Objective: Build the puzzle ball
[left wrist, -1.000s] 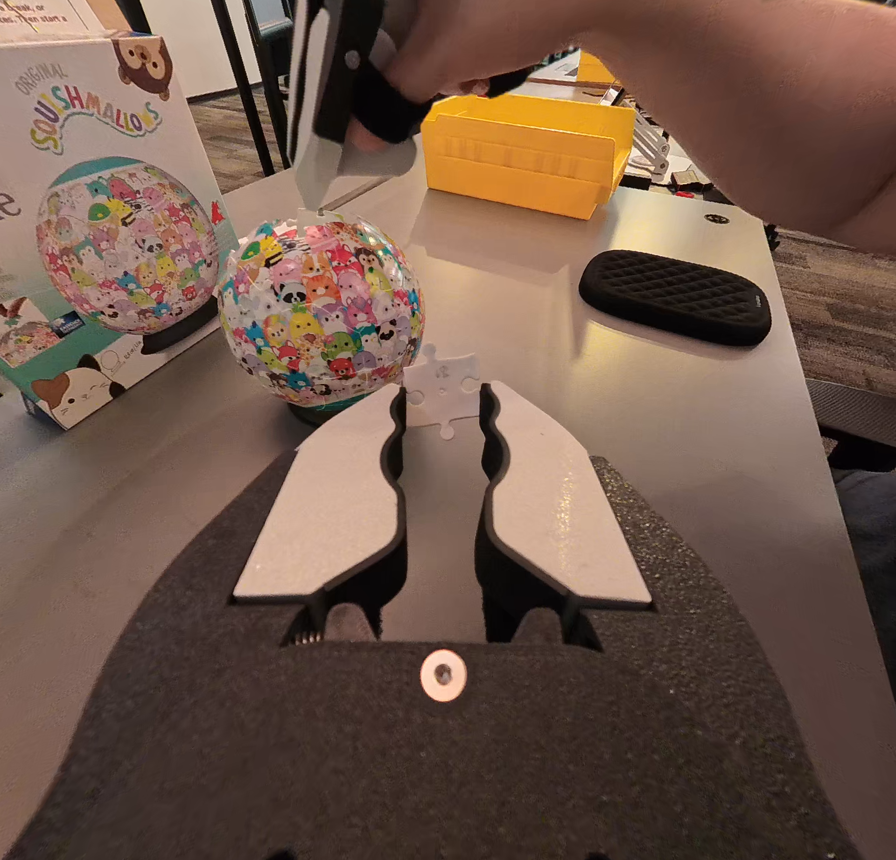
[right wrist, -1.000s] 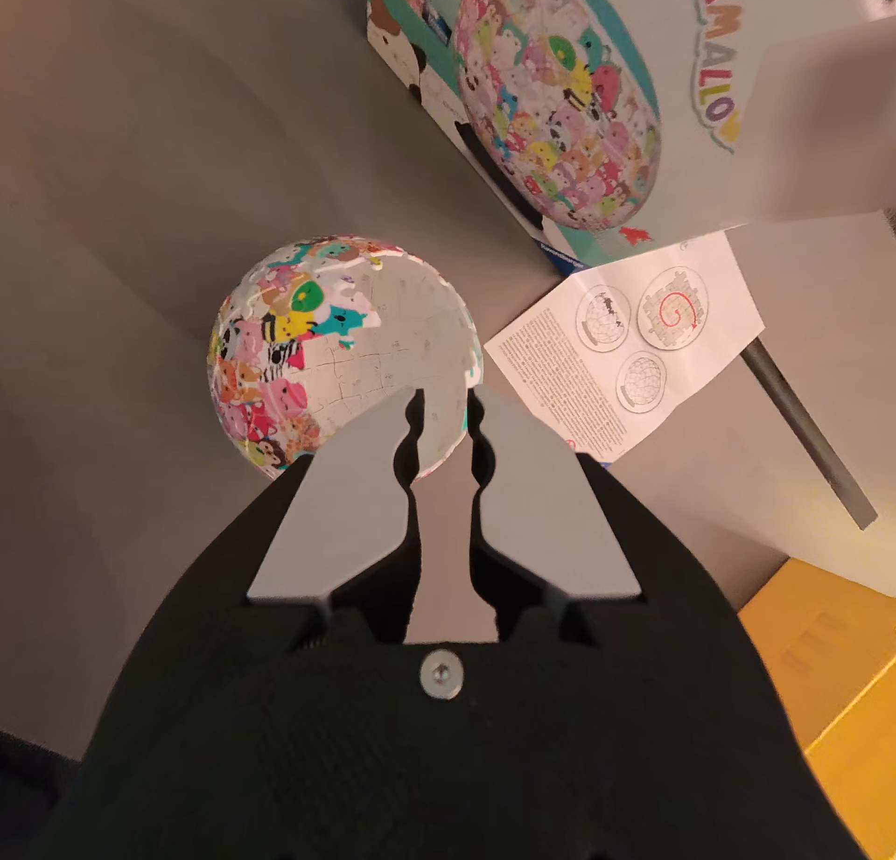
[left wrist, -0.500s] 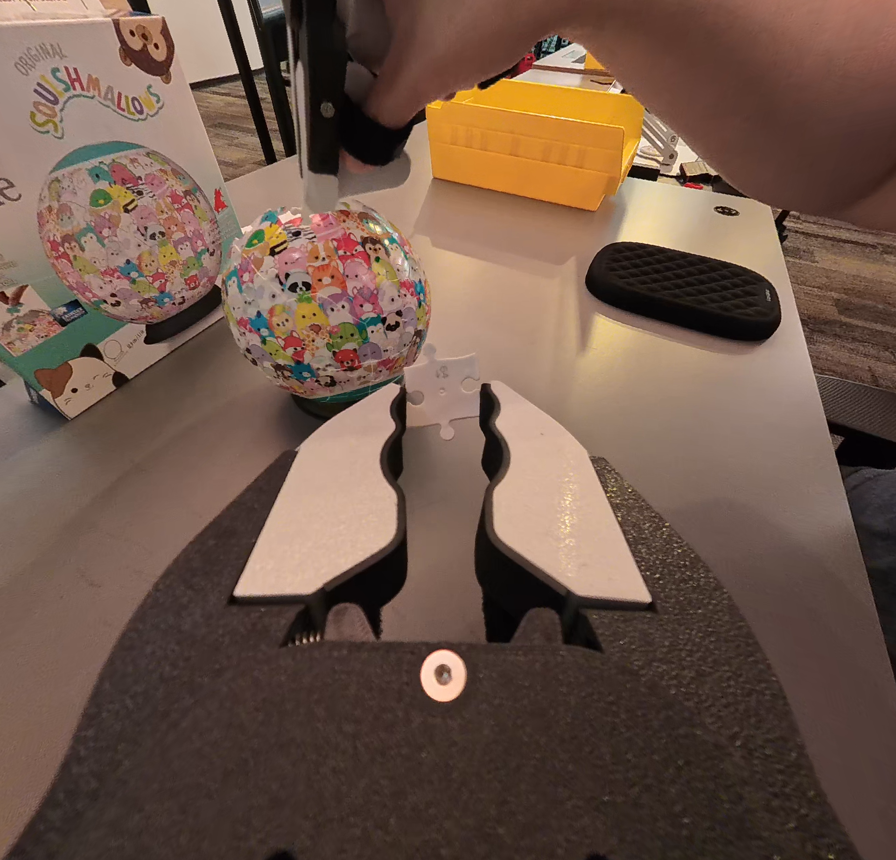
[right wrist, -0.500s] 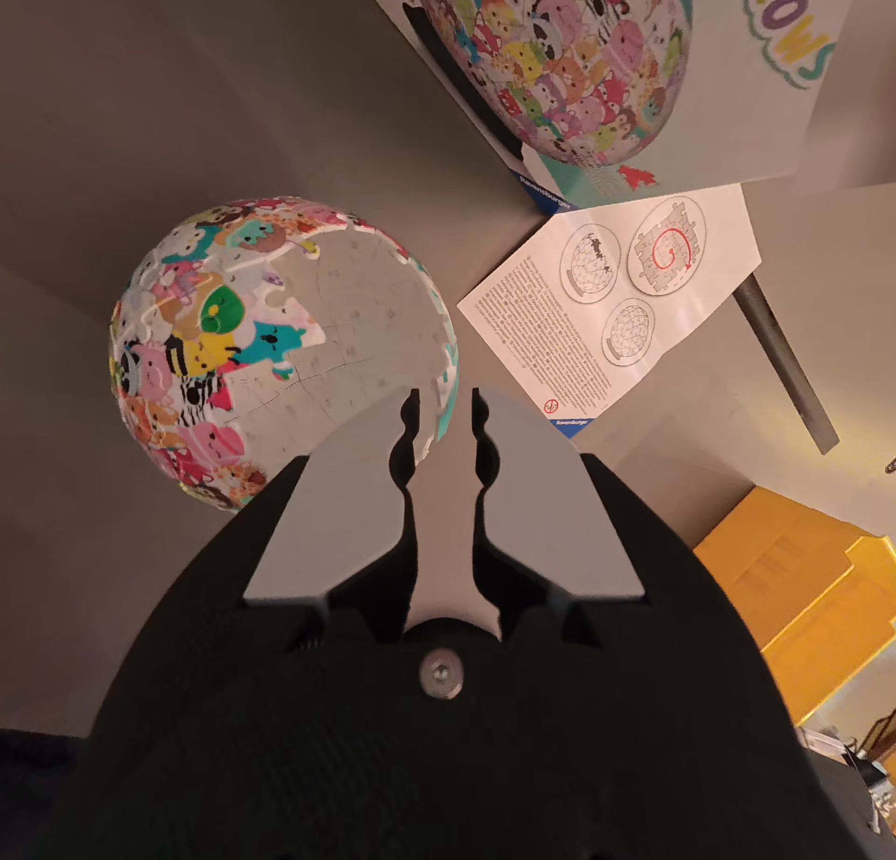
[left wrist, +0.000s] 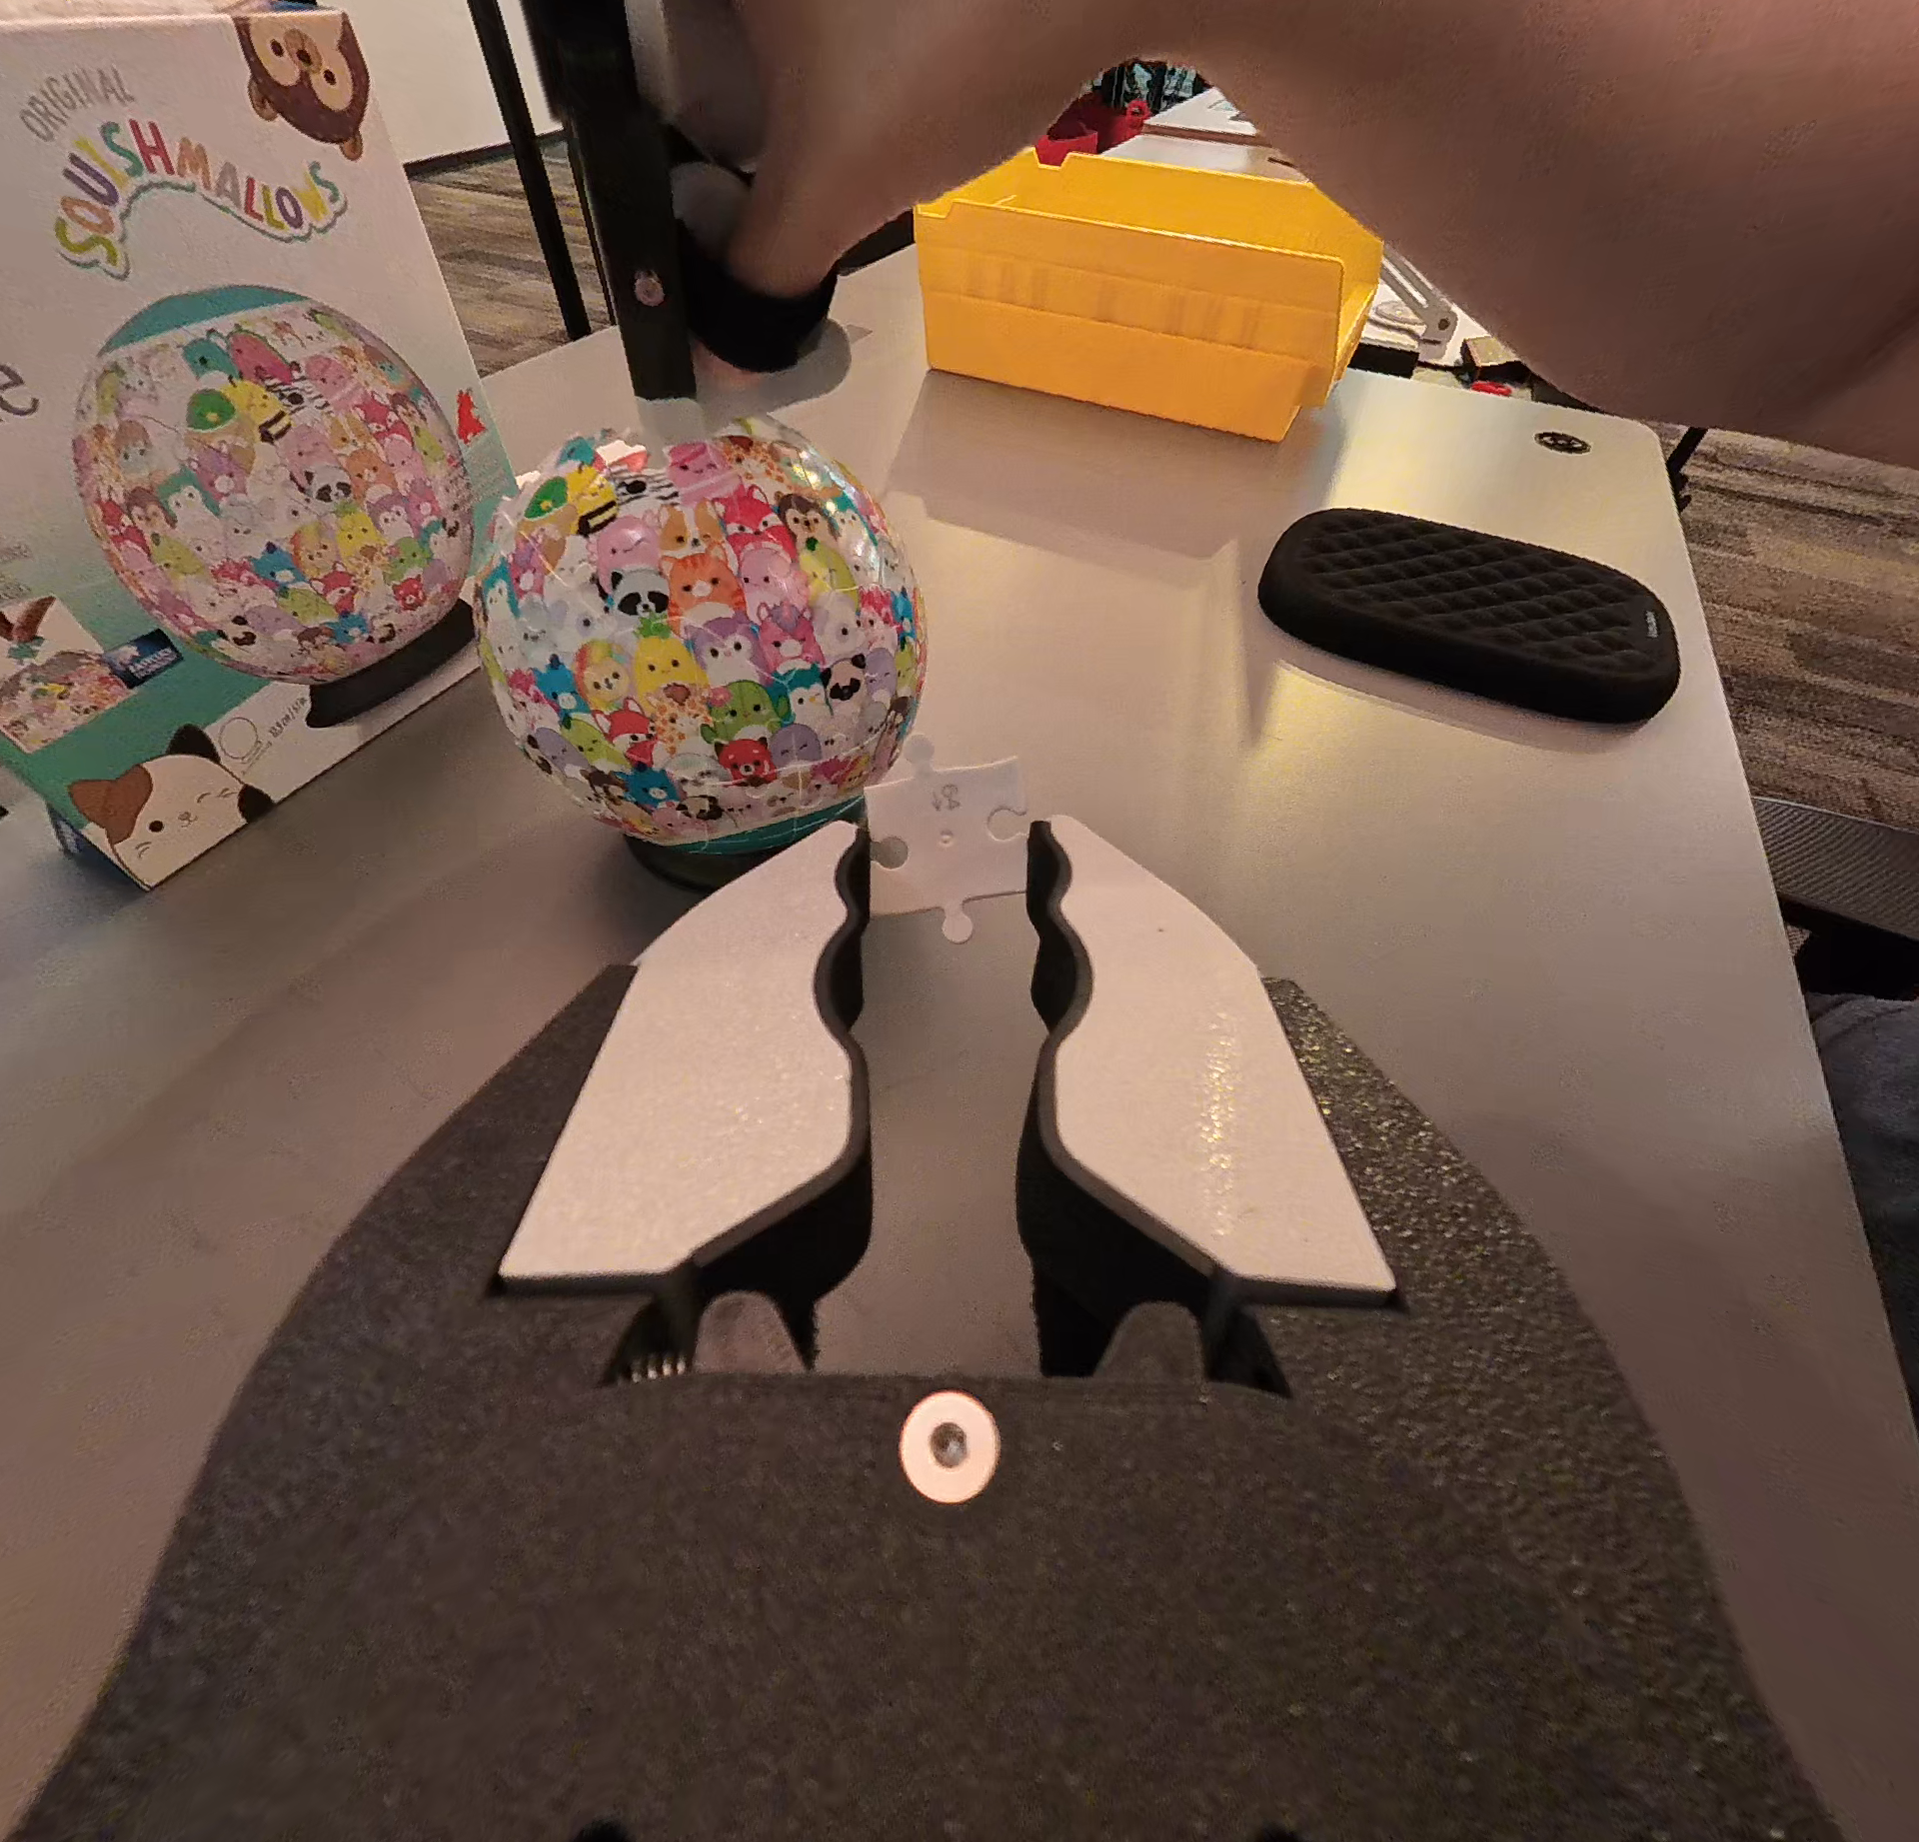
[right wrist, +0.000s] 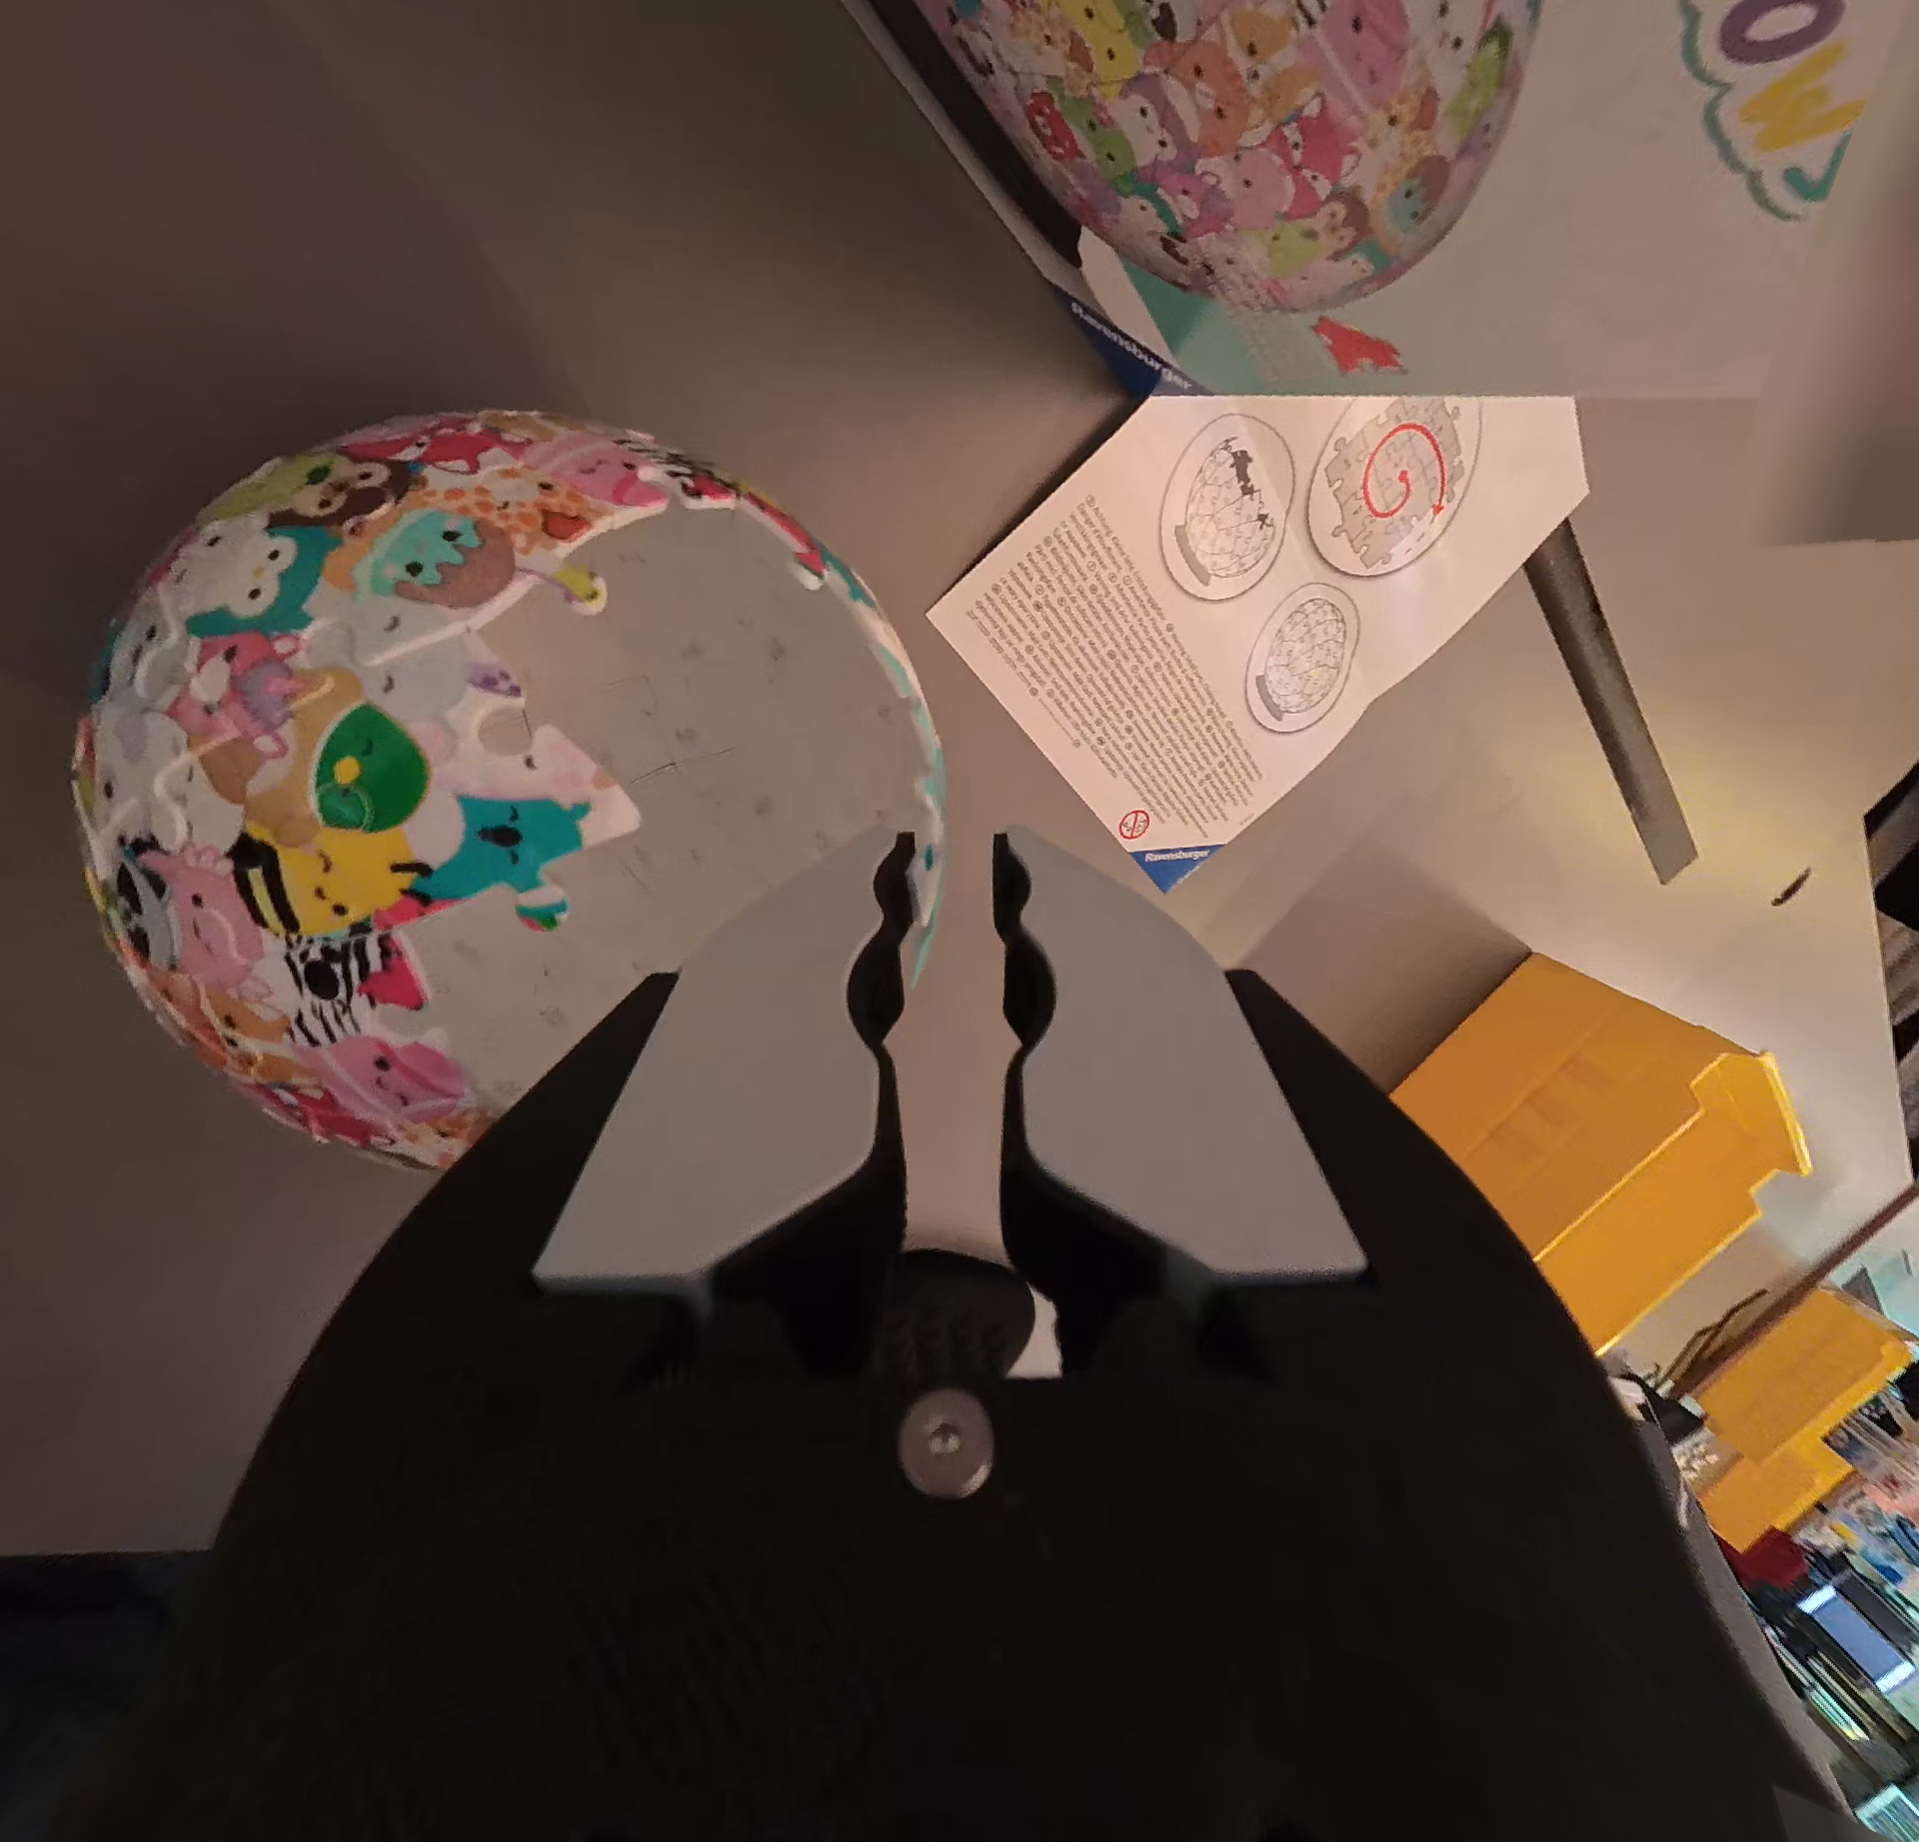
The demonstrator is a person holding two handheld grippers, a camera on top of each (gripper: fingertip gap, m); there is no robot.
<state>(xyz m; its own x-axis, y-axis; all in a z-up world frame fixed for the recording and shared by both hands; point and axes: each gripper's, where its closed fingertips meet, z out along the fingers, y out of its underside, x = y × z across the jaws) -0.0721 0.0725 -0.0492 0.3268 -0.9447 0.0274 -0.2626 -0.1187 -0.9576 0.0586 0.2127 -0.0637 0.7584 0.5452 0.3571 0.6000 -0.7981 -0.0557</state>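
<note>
Left wrist view: the left gripper [left wrist: 947, 842] pinches a white puzzle piece [left wrist: 950, 837] at its tips, blank side up; the puzzle ball [left wrist: 701, 640] sits on its stand at 11 o'clock, near. The yellow bin [left wrist: 1142, 323] at 12 shows no contents.

Right wrist view: the right gripper [right wrist: 953, 842] has a narrow gap, holding nothing; the ball's unfilled opening [right wrist: 706, 712] lies at 10 o'clock, just beside.

A plain grey table [left wrist: 1194, 941] carries everything here. Near its left side the puzzle ball [left wrist: 701, 640] sits on a dark stand, just beside the upright puzzle box [left wrist: 197, 442], with a white instruction sheet [right wrist: 1257, 629] lying flat close to both. Farther back is a yellow bin [left wrist: 1142, 297], and a black quilted pad [left wrist: 1464, 614] rests toward the right edge.
</note>
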